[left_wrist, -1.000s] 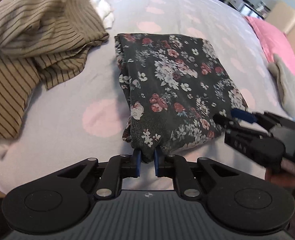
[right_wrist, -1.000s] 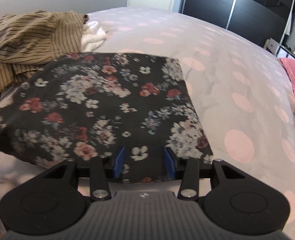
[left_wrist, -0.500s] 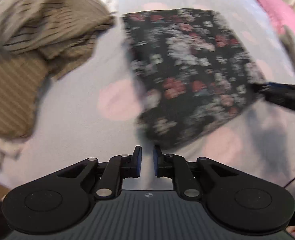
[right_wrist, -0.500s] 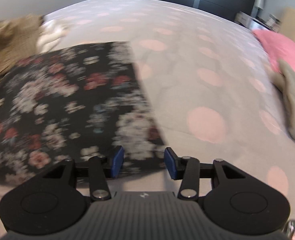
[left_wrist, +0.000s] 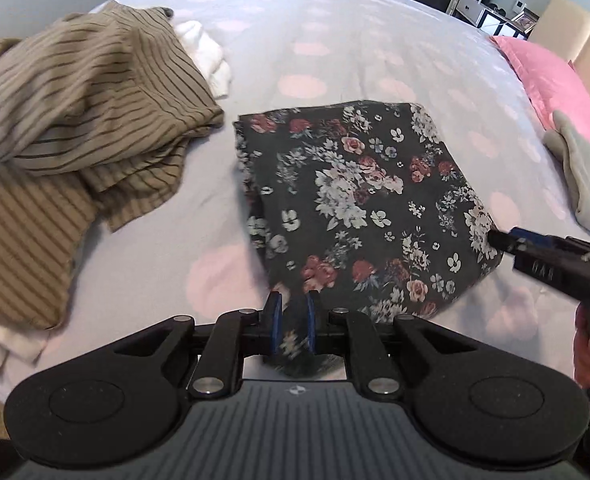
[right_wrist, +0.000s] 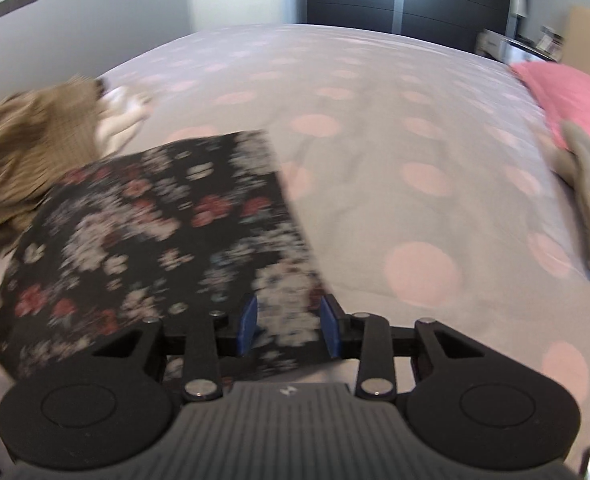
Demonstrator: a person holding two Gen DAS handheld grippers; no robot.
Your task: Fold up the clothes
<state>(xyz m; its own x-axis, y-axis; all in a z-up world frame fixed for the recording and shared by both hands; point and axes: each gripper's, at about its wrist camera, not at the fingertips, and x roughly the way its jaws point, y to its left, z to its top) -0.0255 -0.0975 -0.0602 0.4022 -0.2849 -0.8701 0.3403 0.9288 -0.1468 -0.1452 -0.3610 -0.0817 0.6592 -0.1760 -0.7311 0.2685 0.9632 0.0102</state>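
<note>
A folded dark floral garment (left_wrist: pixel 359 200) lies flat on the bed, blurred in the right wrist view (right_wrist: pixel 143 240). My left gripper (left_wrist: pixel 292 316) is shut on its near corner, with cloth bunched between the blue pads. My right gripper (right_wrist: pixel 289 322) sits at the garment's right near corner. Its jaws are closing, the cloth lies between the pads, and they stand apart from it. In the left wrist view the right gripper (left_wrist: pixel 499 240) reaches the garment's right edge, held by a hand (left_wrist: pixel 587 352).
A rumpled brown striped garment (left_wrist: pixel 75 120) lies heaped to the left, with white cloth (left_wrist: pixel 207 56) behind it. A pink pillow (left_wrist: pixel 551 76) and a grey item (left_wrist: pixel 587 184) are at the right. The lilac spotted bedcover (left_wrist: pixel 335 20) stretches beyond the floral garment.
The right jaws have narrowed around the garment's corner. Half a second ago no cloth showed between the left pads; now cloth sits there. Both views have shifted.
</note>
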